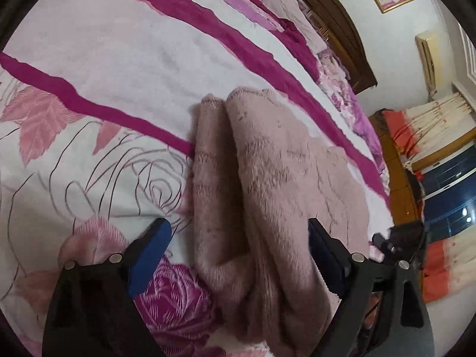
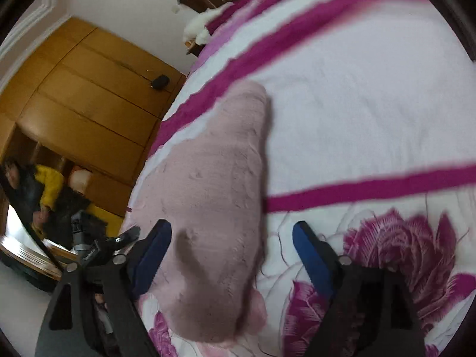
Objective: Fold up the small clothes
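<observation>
A fuzzy dusty-pink garment [image 1: 267, 184] lies folded lengthwise on the bed, its layers stacked in long ridges. It also shows in the right wrist view [image 2: 217, 184] as one long folded strip. My left gripper [image 1: 238, 235] is open, its blue-padded fingers [image 1: 154, 244] either side of the garment's near end, holding nothing. My right gripper [image 2: 232, 238] is open too, just above the garment's near end, its left finger over the cloth and its right finger [image 2: 312, 253] over the bedspread. The other gripper's black tip shows at the right edge of the left wrist view [image 1: 395, 241].
The bedspread [image 1: 125, 59] is white with magenta stripes and rose prints. A dark wooden headboard [image 1: 336, 20] and pillows lie at the far end. A wooden wardrobe [image 2: 89, 104] stands beside the bed; orange-and-cream curtains [image 1: 431, 125] hang on the other side.
</observation>
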Demonstrator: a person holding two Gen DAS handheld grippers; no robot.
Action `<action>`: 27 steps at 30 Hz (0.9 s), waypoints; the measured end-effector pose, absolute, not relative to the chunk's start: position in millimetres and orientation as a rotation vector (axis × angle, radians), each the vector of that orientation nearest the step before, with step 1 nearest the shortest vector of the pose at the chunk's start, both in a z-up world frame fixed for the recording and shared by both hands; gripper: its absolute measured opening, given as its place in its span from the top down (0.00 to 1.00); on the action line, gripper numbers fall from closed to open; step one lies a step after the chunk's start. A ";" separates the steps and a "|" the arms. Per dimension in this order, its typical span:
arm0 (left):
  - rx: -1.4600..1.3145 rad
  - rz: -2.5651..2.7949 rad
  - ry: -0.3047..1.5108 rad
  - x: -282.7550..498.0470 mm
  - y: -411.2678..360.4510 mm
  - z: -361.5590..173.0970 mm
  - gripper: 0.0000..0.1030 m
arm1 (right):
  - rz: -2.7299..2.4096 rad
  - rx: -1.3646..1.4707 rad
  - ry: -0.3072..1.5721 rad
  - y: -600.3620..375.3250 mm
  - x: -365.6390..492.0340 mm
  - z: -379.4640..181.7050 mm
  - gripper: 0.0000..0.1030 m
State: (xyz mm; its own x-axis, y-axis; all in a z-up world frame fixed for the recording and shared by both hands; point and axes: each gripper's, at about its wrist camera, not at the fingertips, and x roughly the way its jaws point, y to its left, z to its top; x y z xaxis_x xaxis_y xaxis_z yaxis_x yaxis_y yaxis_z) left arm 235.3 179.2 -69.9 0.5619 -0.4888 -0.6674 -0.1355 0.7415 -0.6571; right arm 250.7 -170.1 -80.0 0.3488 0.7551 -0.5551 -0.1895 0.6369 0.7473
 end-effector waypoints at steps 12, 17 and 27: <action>-0.794 -0.340 0.977 262.1 165.1 -70.5 0.34 | 0.806 0.792 1.062 -138.3 283.3 -101.2 0.15; -0.736 -0.336 0.977 260.2 154.2 -70.1 0.35 | 0.793 0.797 1.068 -128.8 293.5 -106.7 0.15; -0.767 -0.311 0.961 260.8 161.2 -76.2 0.42 | 0.797 0.686 1.103 -118.0 276.9 -102.8 0.20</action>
